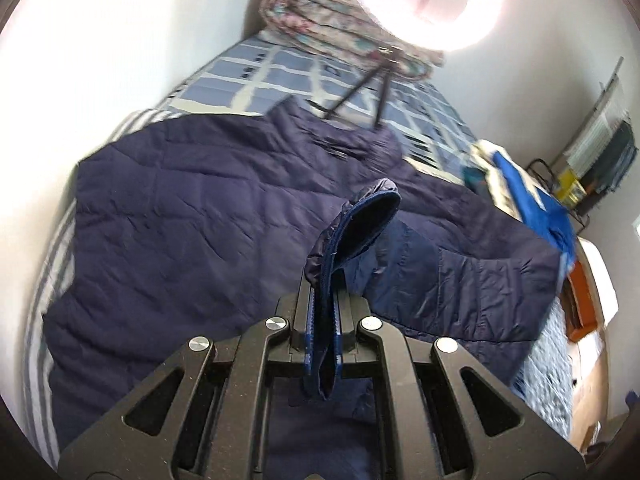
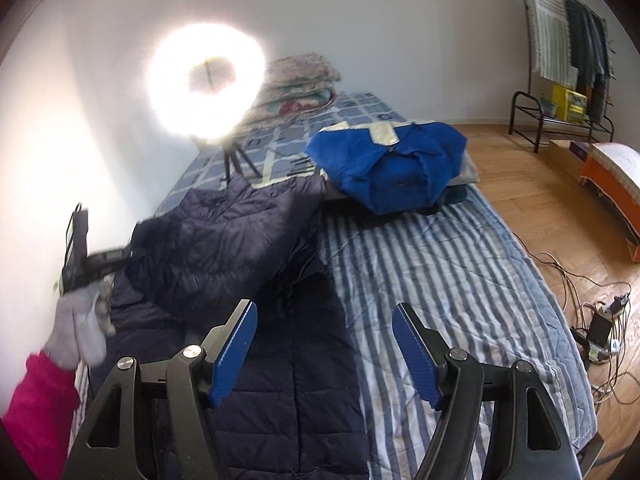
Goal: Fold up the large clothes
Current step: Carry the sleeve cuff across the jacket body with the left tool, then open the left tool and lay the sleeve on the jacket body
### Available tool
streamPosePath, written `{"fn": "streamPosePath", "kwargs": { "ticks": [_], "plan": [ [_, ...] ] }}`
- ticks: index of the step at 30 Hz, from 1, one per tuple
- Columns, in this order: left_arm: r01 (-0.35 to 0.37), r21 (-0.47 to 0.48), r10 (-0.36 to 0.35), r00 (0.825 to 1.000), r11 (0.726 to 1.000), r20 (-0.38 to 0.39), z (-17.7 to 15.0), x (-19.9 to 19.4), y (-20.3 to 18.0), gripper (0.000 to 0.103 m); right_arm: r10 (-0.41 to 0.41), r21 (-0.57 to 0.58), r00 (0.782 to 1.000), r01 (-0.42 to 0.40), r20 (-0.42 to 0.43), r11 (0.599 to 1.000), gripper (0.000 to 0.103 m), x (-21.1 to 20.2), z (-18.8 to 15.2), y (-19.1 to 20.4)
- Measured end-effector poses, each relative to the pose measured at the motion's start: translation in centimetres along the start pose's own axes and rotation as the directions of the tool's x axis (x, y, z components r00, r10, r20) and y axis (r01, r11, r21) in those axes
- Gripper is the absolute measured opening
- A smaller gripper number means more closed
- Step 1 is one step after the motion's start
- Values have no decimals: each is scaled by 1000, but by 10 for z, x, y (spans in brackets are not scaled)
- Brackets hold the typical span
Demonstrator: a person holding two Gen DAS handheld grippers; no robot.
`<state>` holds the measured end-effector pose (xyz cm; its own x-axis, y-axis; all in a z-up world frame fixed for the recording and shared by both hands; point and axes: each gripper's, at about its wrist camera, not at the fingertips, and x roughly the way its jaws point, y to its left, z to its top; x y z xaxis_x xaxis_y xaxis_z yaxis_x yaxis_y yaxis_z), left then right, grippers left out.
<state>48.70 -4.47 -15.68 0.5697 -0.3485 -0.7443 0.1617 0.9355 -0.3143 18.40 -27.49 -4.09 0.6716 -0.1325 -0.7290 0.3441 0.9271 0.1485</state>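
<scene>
Bed (image 2: pixel 460 280) — striped cover ahead of and right of the right fingers; soft and yielding, so it likely gives little to press a crease against.

Jacket (image 2: pixel 224 248) — large navy quilted puffer, spread on the bed directly under and ahead of both sets of fingers, one part lifted over the body toward the left gripper. Judged light for its bulk, soft, springy with trapped air, the shell slick; folds will probably puff back open unless pressed flat. Best taken at hems, cuffs or seam edges, where the fabric is thin enough to pinch, not on the padded panels.

Blue pile (image 2: pixel 384 168) — folded garments farther up the bed, well beyond the right fingers.

Ring light (image 2: pixel 206 80) — on a tripod past the jacket's far edge, near enough to snag a swung sleeve.

Right gripper (image 2: pixel 325 354) — fingers wide apart, empty, hovering over the jacket's right edge.

Left gripper (image 1: pixel 323 320) — fingers narrow, pinched on the cuff (image 1: pixel 356 224), which stands up just past their tips.
</scene>
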Motion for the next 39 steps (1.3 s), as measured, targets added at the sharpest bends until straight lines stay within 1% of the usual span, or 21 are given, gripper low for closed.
{"fn": "streamPosePath", "kwargs": {
  "ticks": [5, 12, 18, 21, 28, 30, 31, 32, 33, 34, 39],
  "plan": [
    [-22, -27, 23, 1000, 999, 18, 18, 23, 32, 5, 24, -11, 999, -24, -26, 1000, 73, 10, -2, 13],
    [-37, -73, 38, 999, 997, 16, 18, 44, 70, 5, 35, -40, 997, -37, -62, 999, 73, 20, -8, 27],
    [-49, -187, 55, 998, 981, 27, 26, 51, 111, 5, 43, -63, 996, -48, -73, 997, 73, 24, -11, 37],
    [-62, -188, 70, 997, 980, 34, 32, 56, 118, 5, 47, -73, 995, -53, -82, 996, 73, 27, -14, 43],
    [-80, -167, 82, 997, 983, 2, 31, 67, 119, 6, 57, -82, 994, -65, -93, 994, 73, 29, -17, 50],
    [-92, -160, 92, 996, 983, -7, 31, 67, 120, 8, 58, -87, 994, -67, -94, 994, 73, 29, -17, 52],
    [-122, -145, 122, 992, 982, -11, 31, 67, 119, 15, 60, -88, 994, -68, -95, 994, 73, 29, -18, 52],
    [-150, -132, 151, 989, 980, -9, 32, 66, 119, 25, 61, -89, 994, -70, -96, 994, 73, 29, -18, 53],
    [-188, -112, 189, 982, 976, -5, 32, 64, 117, 29, 61, -89, 993, -70, -96, 994, 73, 28, -18, 53],
    [-204, -106, 205, 979, 973, 4, 32, 61, 118, 34, 62, -87, 993, -70, -96, 994, 73, 28, -18, 52],
    [-230, -119, 233, 972, 966, 9, 32, 52, 123, 34, 62, -81, 994, -70, -92, 994, 73, 29, -17, 53]
  ]
}}
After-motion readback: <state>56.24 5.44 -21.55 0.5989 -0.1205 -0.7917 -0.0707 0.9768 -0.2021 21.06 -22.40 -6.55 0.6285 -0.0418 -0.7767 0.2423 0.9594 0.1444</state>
